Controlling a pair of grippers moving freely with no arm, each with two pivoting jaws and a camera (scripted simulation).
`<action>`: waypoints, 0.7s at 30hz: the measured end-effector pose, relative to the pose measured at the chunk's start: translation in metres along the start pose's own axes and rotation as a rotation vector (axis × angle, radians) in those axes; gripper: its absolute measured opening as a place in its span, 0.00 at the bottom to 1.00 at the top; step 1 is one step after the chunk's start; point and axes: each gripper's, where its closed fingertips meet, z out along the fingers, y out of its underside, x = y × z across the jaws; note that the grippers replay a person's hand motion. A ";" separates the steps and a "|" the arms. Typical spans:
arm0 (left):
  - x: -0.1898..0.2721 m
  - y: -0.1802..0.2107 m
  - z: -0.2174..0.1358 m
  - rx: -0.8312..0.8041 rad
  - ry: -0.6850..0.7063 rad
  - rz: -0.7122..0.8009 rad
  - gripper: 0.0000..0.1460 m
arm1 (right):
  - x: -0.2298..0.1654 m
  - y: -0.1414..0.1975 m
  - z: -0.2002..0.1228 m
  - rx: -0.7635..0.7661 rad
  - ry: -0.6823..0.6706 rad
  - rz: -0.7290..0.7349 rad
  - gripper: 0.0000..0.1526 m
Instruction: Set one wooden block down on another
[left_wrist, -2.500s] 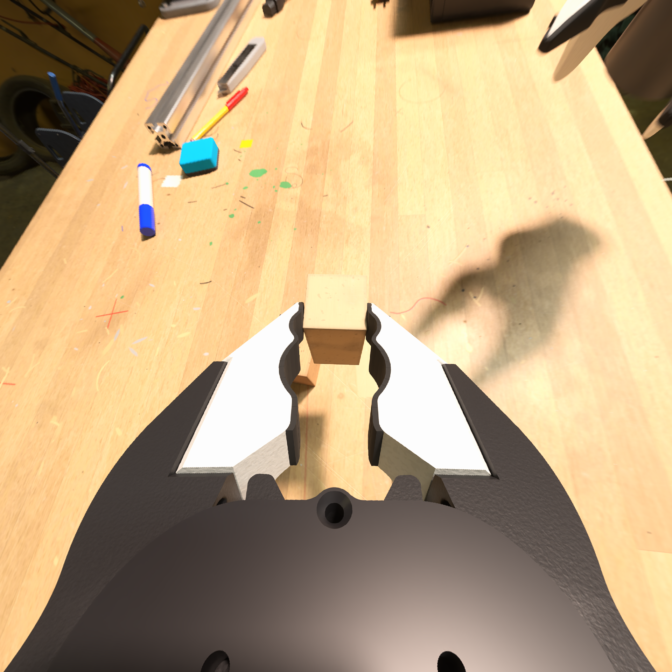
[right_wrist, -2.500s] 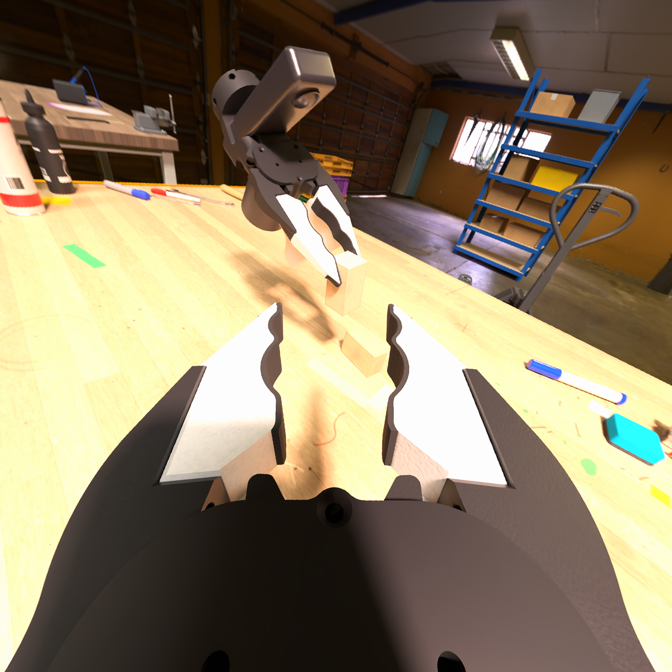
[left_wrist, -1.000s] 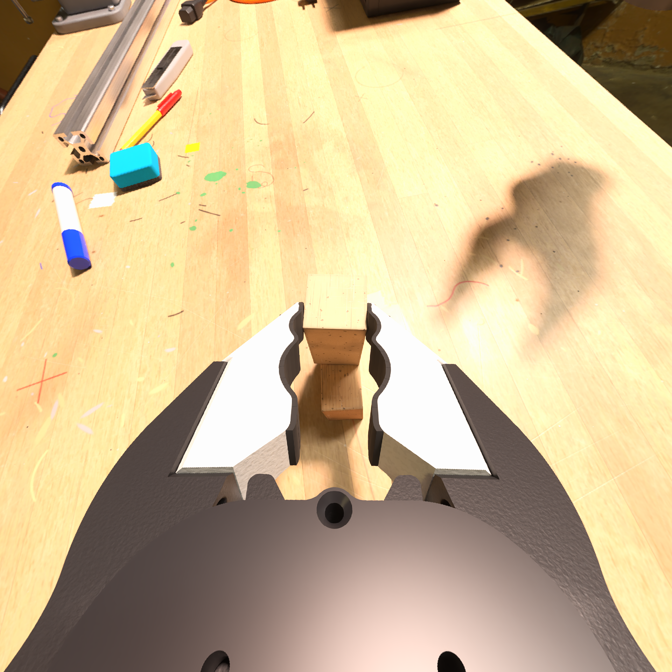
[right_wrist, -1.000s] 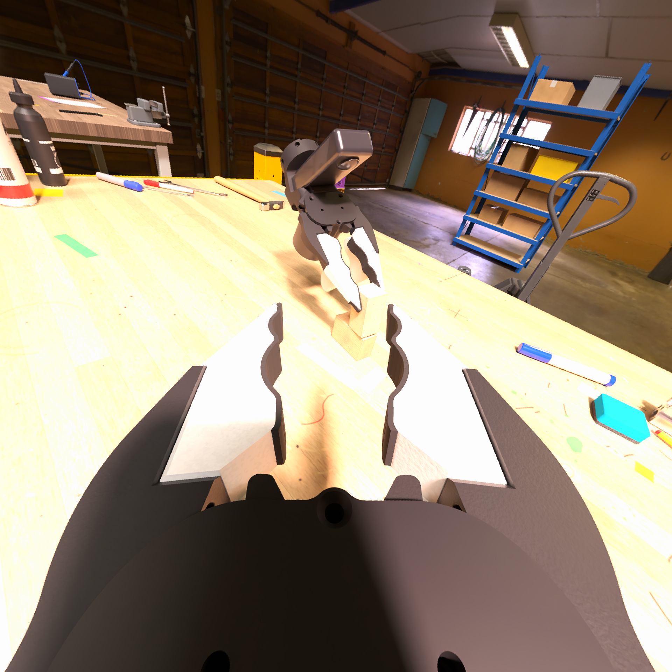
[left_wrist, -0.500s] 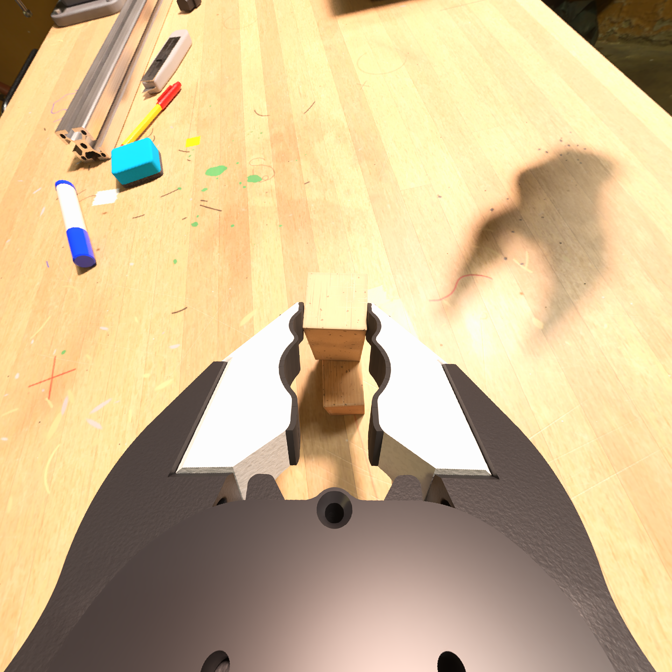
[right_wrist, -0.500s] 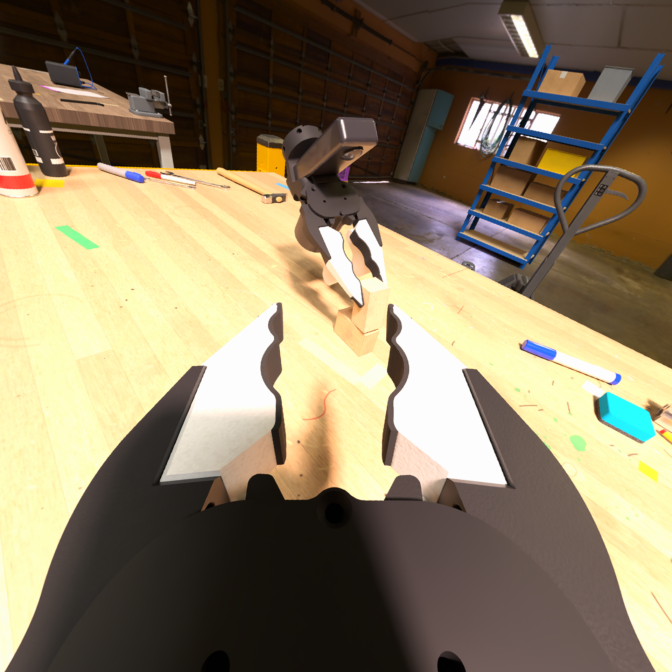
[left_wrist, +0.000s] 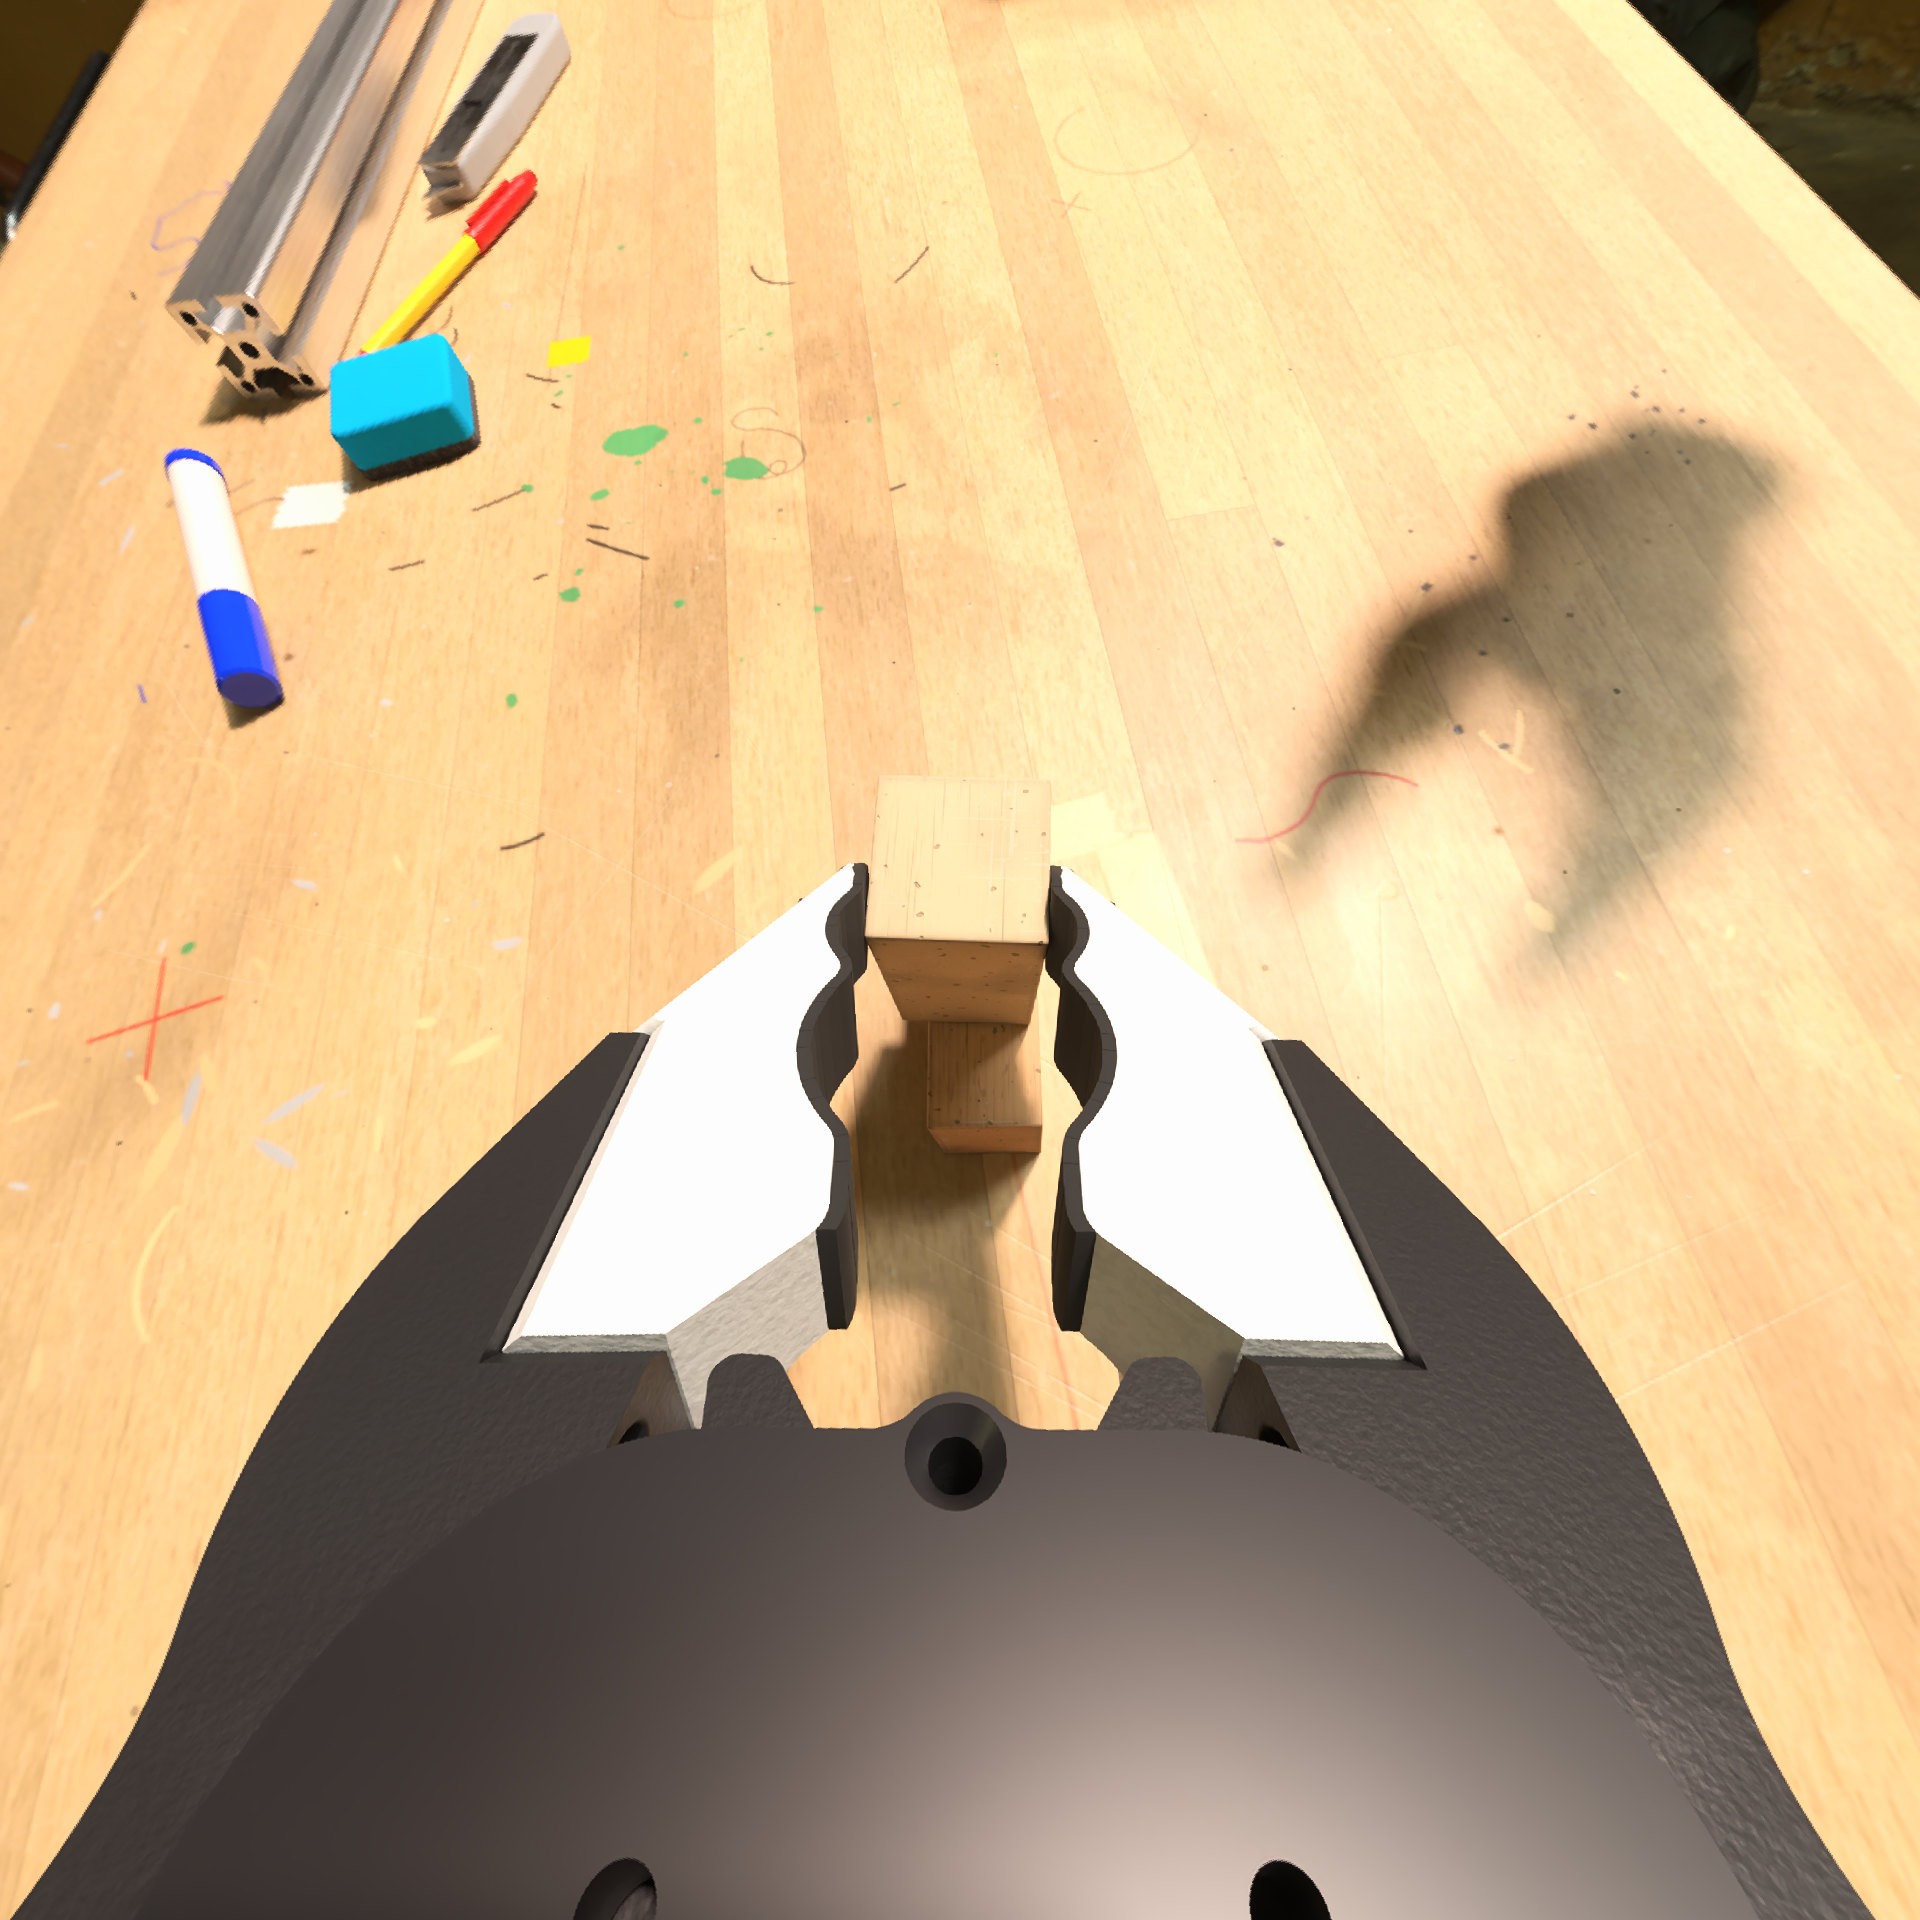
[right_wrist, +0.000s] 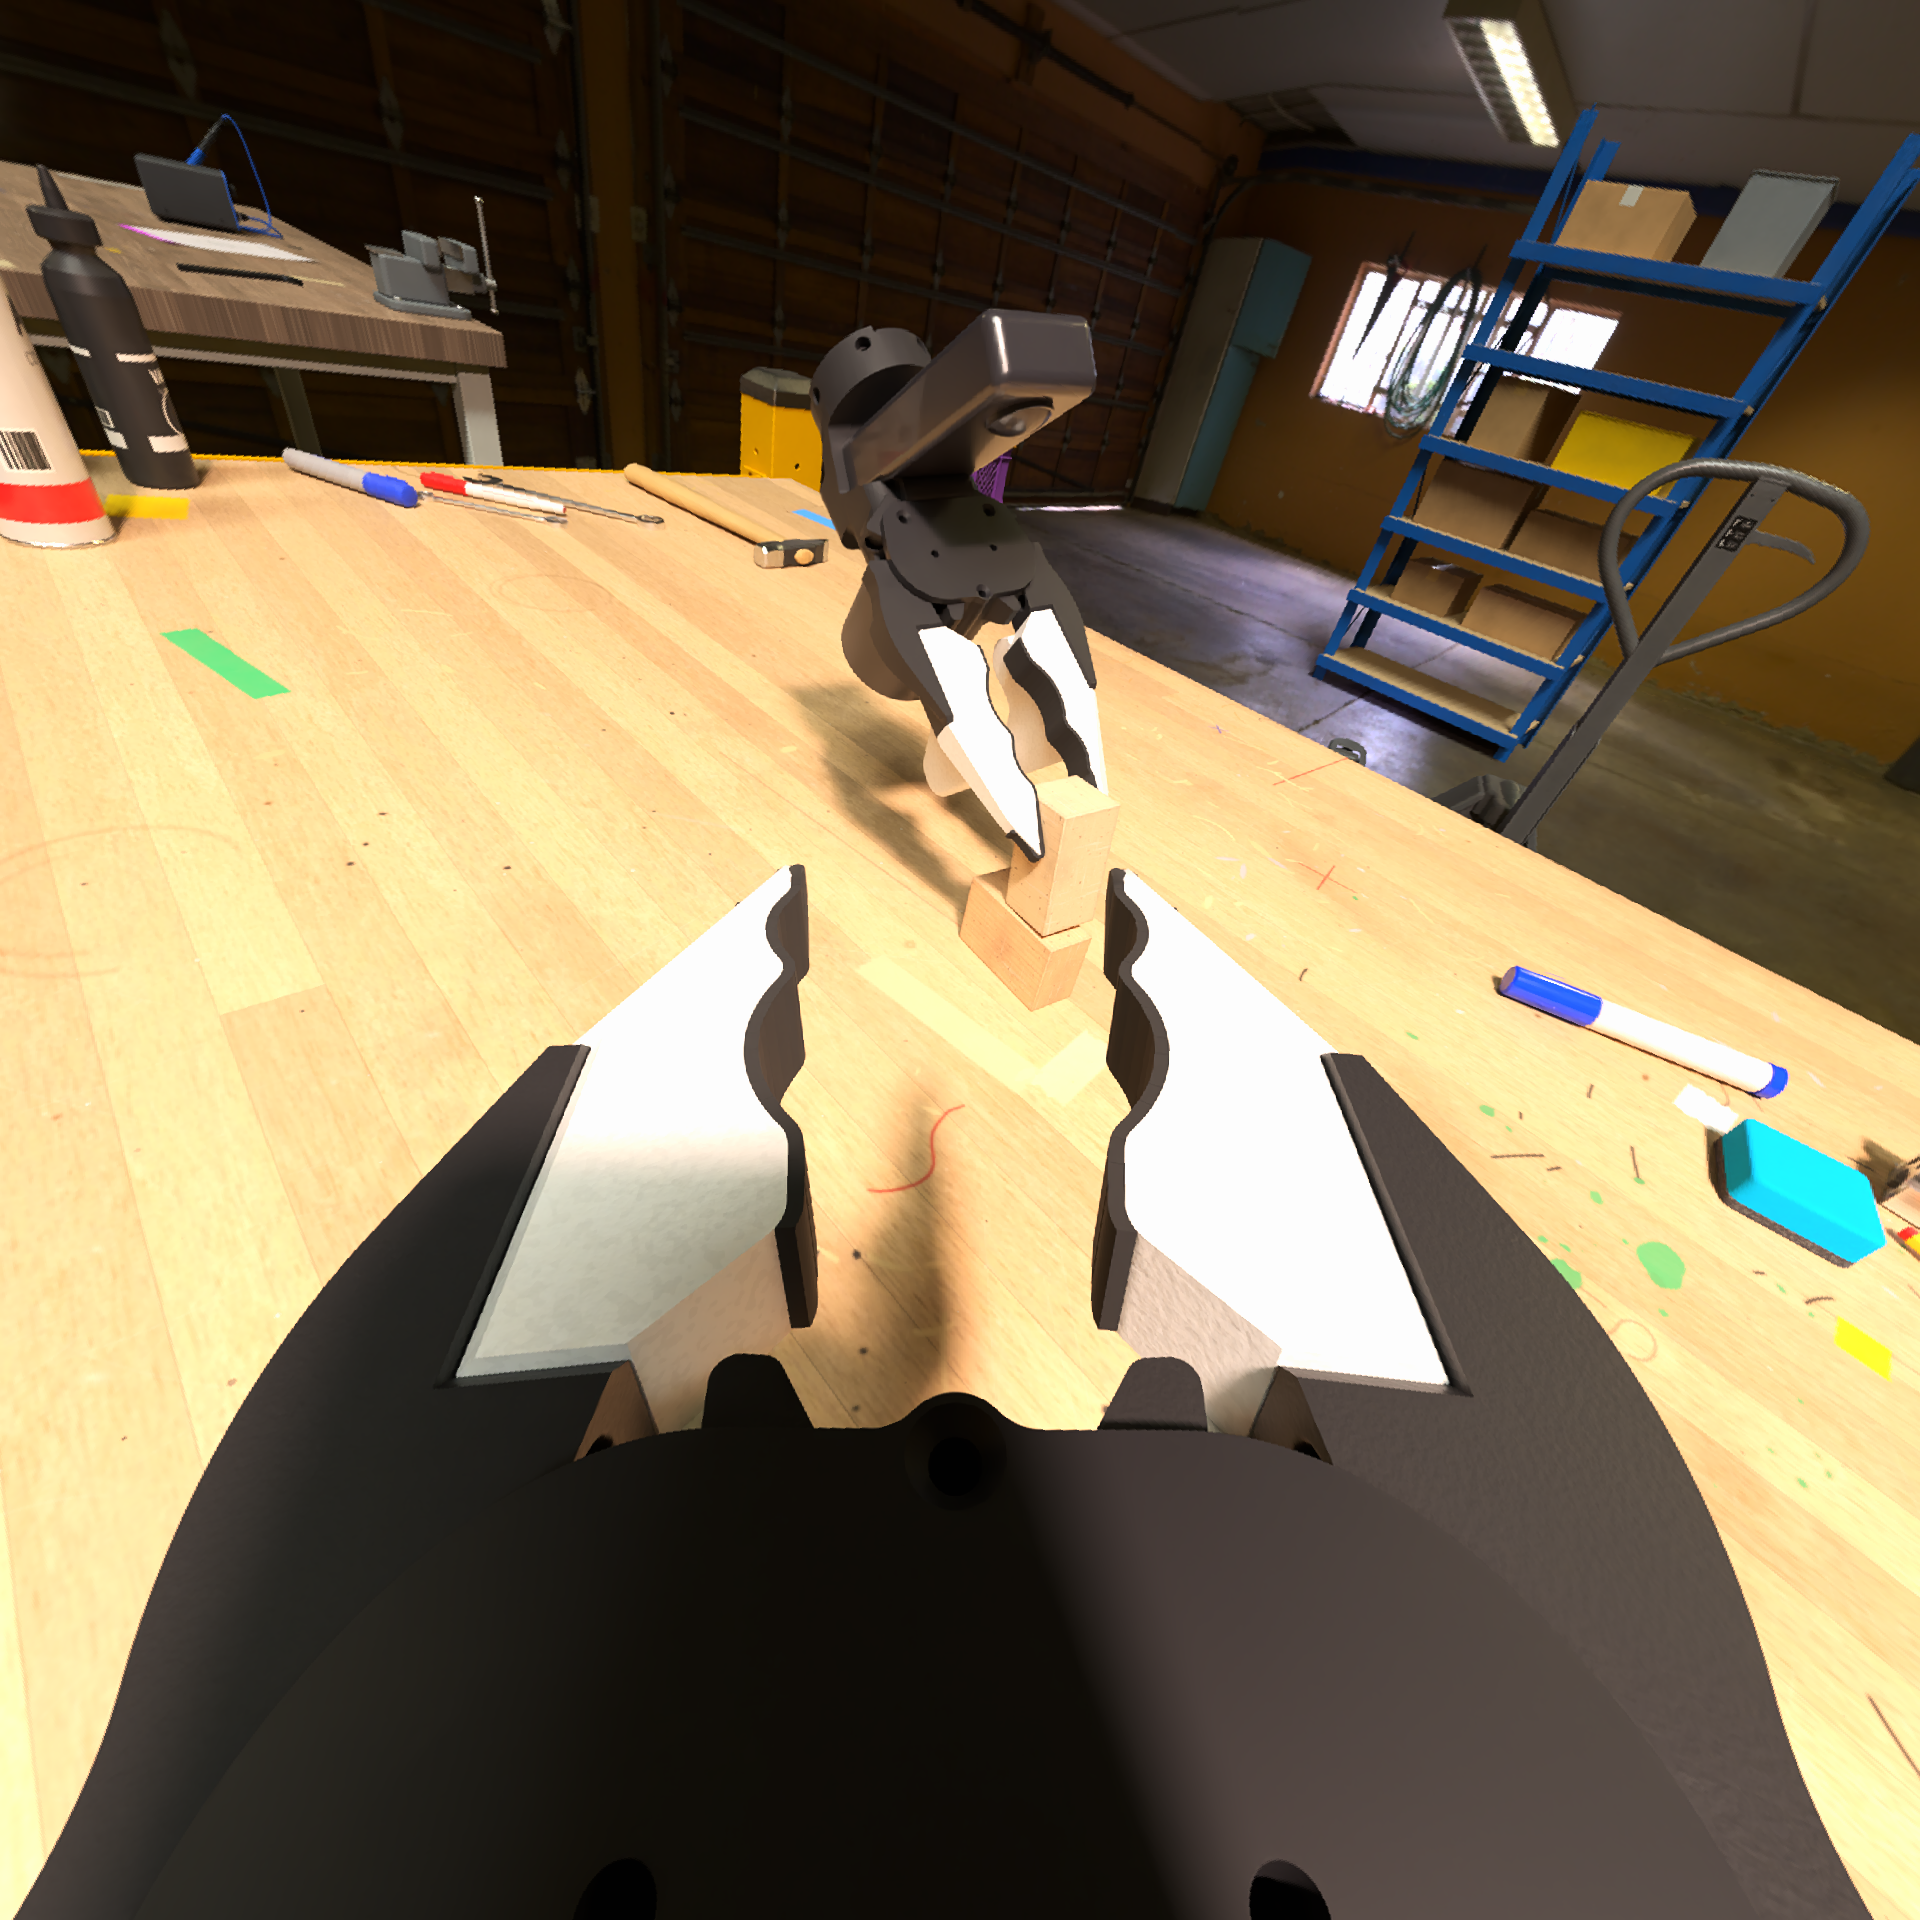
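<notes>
My left gripper (left_wrist: 956, 894) is shut on a pale wooden block (left_wrist: 958, 868) at its fingertips. A second wooden block (left_wrist: 985, 1086) lies on the bench right under the held one. In the right wrist view the held block (right_wrist: 1075, 857) rests tilted on the lower block (right_wrist: 1023, 951), with the left gripper (right_wrist: 1055, 805) still clamped on it from above. My right gripper (right_wrist: 951, 883) is open and empty, hovering low over the bench a short way in front of the two blocks.
In the left wrist view, a blue marker (left_wrist: 220, 577), a cyan eraser (left_wrist: 403, 403), a red-and-yellow pen (left_wrist: 452, 262) and an aluminium rail (left_wrist: 301, 187) lie at the far left. The right wrist view shows a marker (right_wrist: 1642, 1029), an eraser (right_wrist: 1797, 1190), pens (right_wrist: 488, 494) and a hammer (right_wrist: 727, 514).
My left gripper has lowered the held block onto the block on the bench, closing the earlier gap. My right gripper has stayed open and shifted only slightly.
</notes>
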 end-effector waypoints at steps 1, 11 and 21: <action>0.000 0.000 0.000 -0.003 0.008 -0.010 0.23 | 0.000 0.000 0.000 -0.003 0.000 -0.002 0.38; 0.001 0.003 -0.003 -0.020 -0.005 -0.011 0.23 | 0.000 0.002 0.000 -0.007 -0.002 0.000 0.38; 0.001 0.002 -0.002 -0.015 0.005 -0.032 0.23 | 0.000 0.003 0.001 -0.011 -0.003 -0.001 0.38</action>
